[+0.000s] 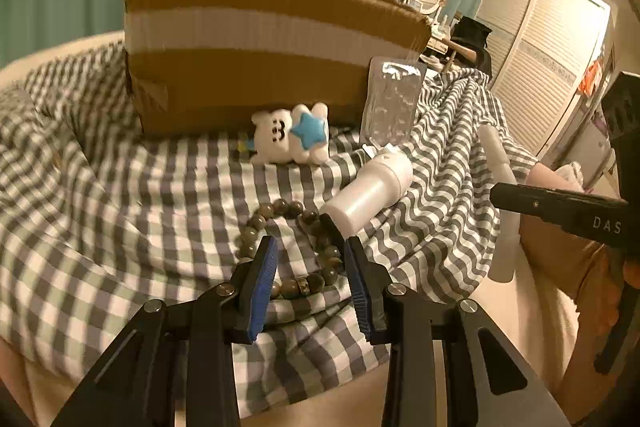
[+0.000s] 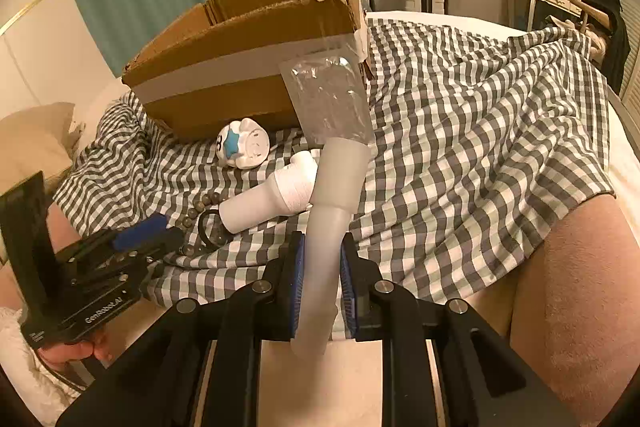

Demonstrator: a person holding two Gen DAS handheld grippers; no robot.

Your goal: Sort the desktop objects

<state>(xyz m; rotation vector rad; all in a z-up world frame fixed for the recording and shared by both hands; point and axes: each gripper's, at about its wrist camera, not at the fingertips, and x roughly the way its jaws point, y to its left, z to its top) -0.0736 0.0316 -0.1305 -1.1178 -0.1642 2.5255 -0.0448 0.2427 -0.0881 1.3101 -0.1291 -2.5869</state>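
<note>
Grey-and-white checked cloth fills the frame. Brown cardboard box with white band, upper centre. Frosted translucent plastic tube, lower centre: right gripper clamped on it. Left gripper jaws apart, nothing gripped, over the brown bead bracelet, centre.

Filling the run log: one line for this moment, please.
left gripper: open over bead bracelet | right gripper: shut on clear-headed brush | box: behind
</note>
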